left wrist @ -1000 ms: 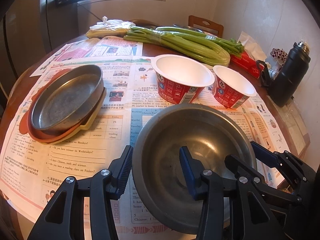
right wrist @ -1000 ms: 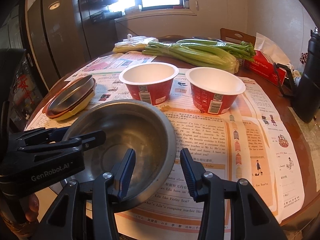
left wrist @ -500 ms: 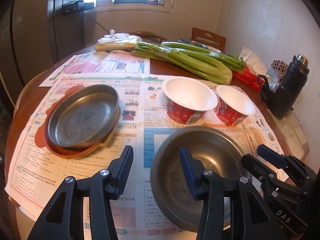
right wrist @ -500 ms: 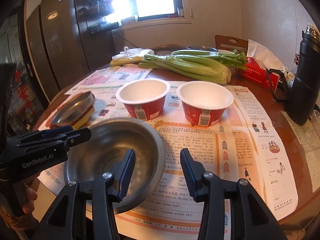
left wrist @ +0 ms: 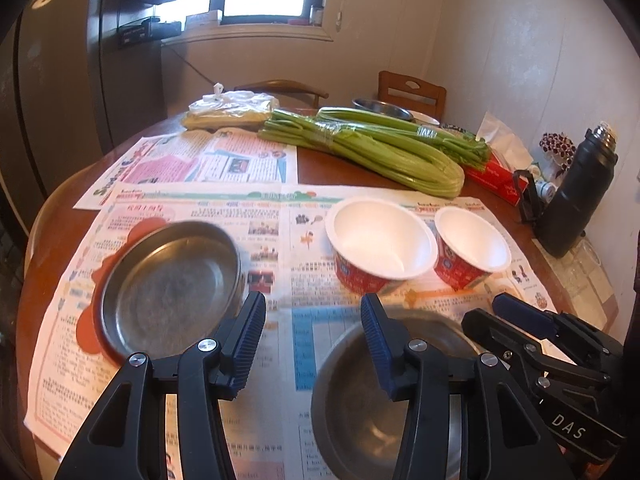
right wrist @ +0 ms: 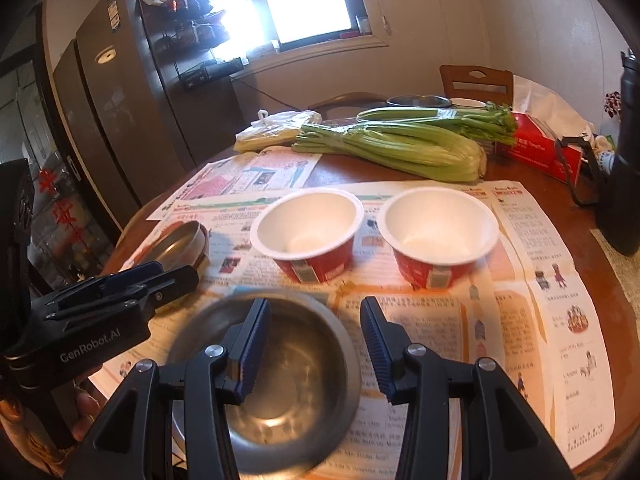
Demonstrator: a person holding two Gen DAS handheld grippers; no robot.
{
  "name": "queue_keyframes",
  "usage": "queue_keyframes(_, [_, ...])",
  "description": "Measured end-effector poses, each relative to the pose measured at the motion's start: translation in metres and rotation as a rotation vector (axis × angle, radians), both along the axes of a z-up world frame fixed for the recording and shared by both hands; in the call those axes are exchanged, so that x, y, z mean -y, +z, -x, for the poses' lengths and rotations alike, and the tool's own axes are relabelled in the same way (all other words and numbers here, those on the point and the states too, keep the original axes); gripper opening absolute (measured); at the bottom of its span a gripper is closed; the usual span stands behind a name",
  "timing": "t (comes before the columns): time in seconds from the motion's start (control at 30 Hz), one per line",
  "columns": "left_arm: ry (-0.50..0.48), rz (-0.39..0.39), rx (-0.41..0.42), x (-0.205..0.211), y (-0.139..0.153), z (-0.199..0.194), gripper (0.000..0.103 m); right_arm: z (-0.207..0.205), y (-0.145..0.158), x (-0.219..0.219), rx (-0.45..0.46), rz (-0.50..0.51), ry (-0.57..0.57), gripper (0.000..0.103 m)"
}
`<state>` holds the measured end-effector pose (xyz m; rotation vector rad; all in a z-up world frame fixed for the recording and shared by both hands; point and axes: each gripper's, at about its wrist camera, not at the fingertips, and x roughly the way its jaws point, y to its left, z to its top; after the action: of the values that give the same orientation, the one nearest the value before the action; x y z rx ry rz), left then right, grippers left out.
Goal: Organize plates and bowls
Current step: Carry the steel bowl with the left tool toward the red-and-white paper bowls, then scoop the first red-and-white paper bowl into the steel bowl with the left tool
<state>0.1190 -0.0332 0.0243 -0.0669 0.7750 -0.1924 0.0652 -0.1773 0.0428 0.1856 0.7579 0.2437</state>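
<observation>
A steel bowl [left wrist: 368, 404] [right wrist: 280, 380] sits on the newspaper at the near edge of the table. My left gripper [left wrist: 312, 344] is open and empty above its left side. My right gripper [right wrist: 314, 350] is open and empty above the bowl; it also shows in the left wrist view [left wrist: 520, 332]. A steel plate [left wrist: 168, 280] [right wrist: 176, 240] lies stacked on an orange plate [left wrist: 90, 326] at the left. Two red paper bowls with white insides stand upright side by side behind the steel bowl: one at the left [left wrist: 380, 244] [right wrist: 308, 228], one at the right [left wrist: 472, 248] [right wrist: 438, 228].
Celery bunches [left wrist: 372, 148] [right wrist: 400, 140], a plastic bag [left wrist: 232, 108], a red tissue box [right wrist: 540, 148] and a black flask [left wrist: 580, 192] stand at the back and right. Another steel bowl [left wrist: 380, 108] sits far back near a chair [left wrist: 412, 92]. A fridge [right wrist: 120, 120] stands at the left.
Both grippers have risen and pulled back from the steel bowl, which stays on the newspaper. The table looks farther away and more of the room shows.
</observation>
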Motion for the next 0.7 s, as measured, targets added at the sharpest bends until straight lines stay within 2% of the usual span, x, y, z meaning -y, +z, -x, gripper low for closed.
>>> queue_keyframes(0.4, [-0.037,-0.005,-0.001,0.011,0.008,-0.049,0.052,-0.043,0.001,-0.003,-0.041,-0.032,-0.023,0.046])
queue_keyframes(0.7, [-0.055,-0.007,-0.056,0.023,-0.005,-0.083,0.052,-0.067,-0.010,-0.002,-0.081,-0.036,-0.034,0.046])
